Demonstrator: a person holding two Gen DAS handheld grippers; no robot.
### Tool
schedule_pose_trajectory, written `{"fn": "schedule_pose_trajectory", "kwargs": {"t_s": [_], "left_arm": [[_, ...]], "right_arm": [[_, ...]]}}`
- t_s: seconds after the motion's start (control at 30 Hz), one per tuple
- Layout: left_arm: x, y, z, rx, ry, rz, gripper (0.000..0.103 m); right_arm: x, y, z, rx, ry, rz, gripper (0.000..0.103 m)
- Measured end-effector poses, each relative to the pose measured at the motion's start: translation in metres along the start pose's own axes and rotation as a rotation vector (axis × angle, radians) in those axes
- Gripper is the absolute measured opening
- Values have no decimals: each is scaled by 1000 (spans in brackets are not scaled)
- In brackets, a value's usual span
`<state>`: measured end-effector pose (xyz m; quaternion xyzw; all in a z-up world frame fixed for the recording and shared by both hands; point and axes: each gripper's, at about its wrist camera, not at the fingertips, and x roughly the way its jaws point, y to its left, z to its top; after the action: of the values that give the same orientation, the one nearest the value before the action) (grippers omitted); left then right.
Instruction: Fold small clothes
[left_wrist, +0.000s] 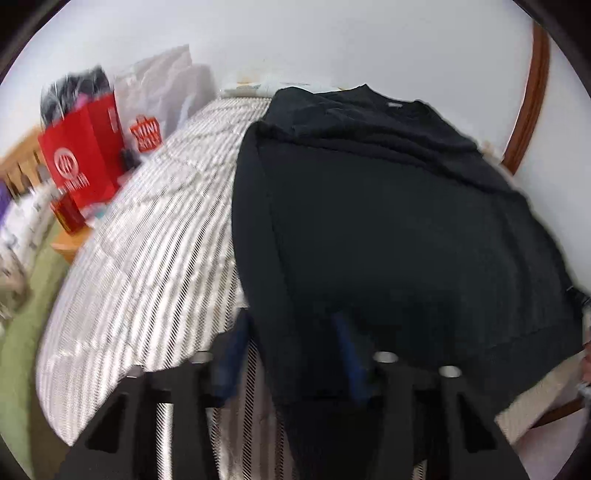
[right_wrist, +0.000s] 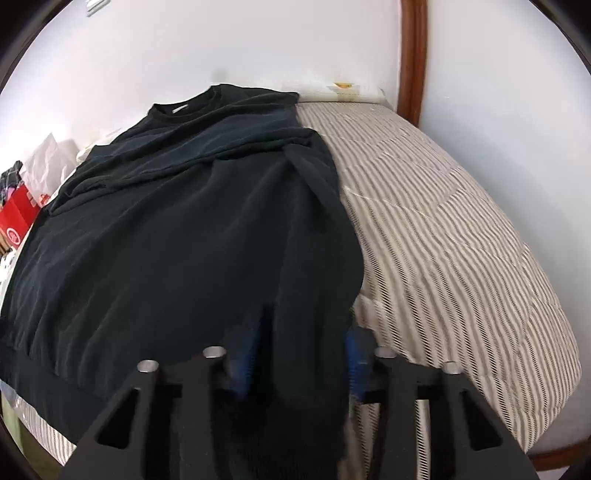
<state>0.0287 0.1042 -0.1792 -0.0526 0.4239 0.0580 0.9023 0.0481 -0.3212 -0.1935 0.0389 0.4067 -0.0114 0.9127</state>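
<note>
A bed with a grey-and-white striped quilted cover (left_wrist: 147, 258) stands against a plain white wall (left_wrist: 332, 44); this bed serves as the landmark throughout. A curved brown wooden frame (right_wrist: 412, 55) rises at the far side of the bed against the wall.

Off the bed's left edge, in the left wrist view, a red paper shopping bag with a white round logo (left_wrist: 81, 158) stands on a low wooden surface, dark items showing at its top. Behind it lie pale translucent plastic bags (left_wrist: 162, 81). A green floor (left_wrist: 22, 350) shows below the bed's left edge.

On the bed, a black long-sleeved sweatshirt (left_wrist: 388, 221) lies spread flat, collar toward the wall, hem toward the near edge. Its sleeves are folded across the chest.

The left gripper (left_wrist: 291, 354) sits at the near edge of the bed, over the sweatshirt's left hem corner. Black fabric lies between its blue-padded fingers (left_wrist: 349, 354), which pinch it.

The right gripper (right_wrist: 299, 354) sits at the near edge over the right hem corner, blue-padded fingers (right_wrist: 243, 369) likewise pinching black fabric. Both views are motion-blurred.
</note>
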Motion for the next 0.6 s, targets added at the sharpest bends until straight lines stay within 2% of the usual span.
{"fn": "schedule_pose_trajectory", "kwargs": {"t_s": [0.03, 0.07, 0.1, 0.23, 0.37, 0.47, 0.6], "left_arm": [[0, 0, 1, -12, 0, -15, 14], [0, 2, 3, -35, 12, -34, 8], [0, 4, 5, -56, 27, -38, 7], [-19, 13, 10, -82, 2, -83, 7], [-44, 17, 12, -67, -32, -113, 7], [-62, 17, 11, -57, -70, -136, 7], [-75, 16, 18, -77, -113, -177, 7]], "right_arm": [[0, 4, 1, -8, 12, 24, 10], [-1, 7, 3, -16, 20, 23, 9], [-3, 9, 4, -23, 21, 13, 9], [-23, -1, -1, -18, -6, 25, 8], [-52, -16, -6, 18, -28, 98, 8], [-73, -16, -14, 2, -57, 102, 8], [-83, -15, -11, 8, -77, 113, 8]]}}
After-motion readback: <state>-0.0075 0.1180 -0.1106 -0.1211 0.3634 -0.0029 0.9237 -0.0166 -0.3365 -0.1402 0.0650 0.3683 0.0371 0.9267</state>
